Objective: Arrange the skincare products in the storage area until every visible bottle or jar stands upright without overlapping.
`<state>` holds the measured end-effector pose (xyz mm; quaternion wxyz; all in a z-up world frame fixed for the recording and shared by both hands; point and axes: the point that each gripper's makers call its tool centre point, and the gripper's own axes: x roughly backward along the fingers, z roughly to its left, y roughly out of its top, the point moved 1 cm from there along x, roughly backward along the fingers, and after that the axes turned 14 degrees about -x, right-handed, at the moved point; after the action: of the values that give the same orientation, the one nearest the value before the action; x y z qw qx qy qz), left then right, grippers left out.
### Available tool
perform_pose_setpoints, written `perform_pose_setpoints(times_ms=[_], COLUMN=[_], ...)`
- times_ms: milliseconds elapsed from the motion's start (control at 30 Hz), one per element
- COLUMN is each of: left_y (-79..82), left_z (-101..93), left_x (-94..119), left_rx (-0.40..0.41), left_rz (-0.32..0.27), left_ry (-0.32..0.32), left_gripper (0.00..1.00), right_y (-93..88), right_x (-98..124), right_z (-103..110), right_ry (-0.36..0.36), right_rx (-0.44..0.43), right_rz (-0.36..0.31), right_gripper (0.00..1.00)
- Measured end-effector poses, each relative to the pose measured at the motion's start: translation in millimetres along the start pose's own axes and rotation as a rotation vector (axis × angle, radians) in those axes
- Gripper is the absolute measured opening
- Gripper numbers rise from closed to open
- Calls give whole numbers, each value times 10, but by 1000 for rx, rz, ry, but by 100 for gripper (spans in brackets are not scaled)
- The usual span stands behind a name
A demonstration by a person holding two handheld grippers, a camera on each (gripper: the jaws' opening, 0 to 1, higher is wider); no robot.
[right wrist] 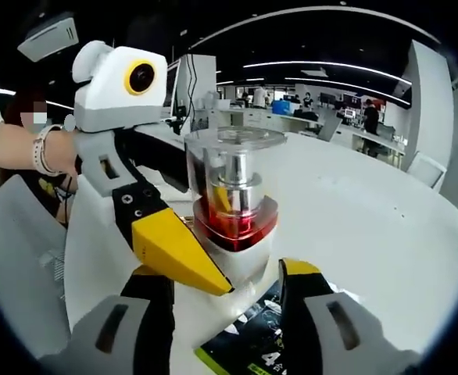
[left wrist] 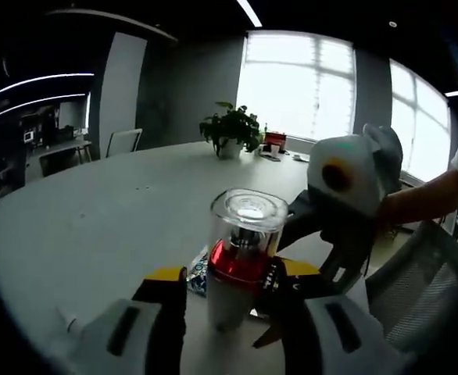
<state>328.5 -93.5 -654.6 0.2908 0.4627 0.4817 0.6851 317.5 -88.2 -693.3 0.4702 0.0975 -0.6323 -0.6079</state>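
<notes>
Upright bottle [left wrist: 241, 258] between left fingers [left wrist: 169, 291]

Clear-capped bottle [left wrist: 241, 258] with red band and white base, yellow-tipped black tongs [right wrist: 227, 291], white table [left wrist: 96, 226], green plant [left wrist: 230, 125]

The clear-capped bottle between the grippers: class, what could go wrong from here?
1. The bottle is tall with a wide clear cap; a sideways nudge from the left gripper beside it might tip it.
2. It seems to stand near the table edge by a chair, so a fall could carry it off.
3. A printed packet lies by its base, an uneven footing.
</notes>
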Motion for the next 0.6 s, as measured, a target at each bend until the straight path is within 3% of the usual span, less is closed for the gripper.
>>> perform_pose_setpoints(times_ms=[200,600], left_y=[-28,-106], left_z=[26,14], left_x=[61,277], left_rx=[5,34], left_rz=[12,41], left_ry=[23,15], left_gripper=[43,55], right_y=[-8,-30], right_x=[16,75], right_z=[3,53], right_ry=[-3,-10], right_rx=[-6,-27], right_rz=[5,28], right_gripper=[61,74])
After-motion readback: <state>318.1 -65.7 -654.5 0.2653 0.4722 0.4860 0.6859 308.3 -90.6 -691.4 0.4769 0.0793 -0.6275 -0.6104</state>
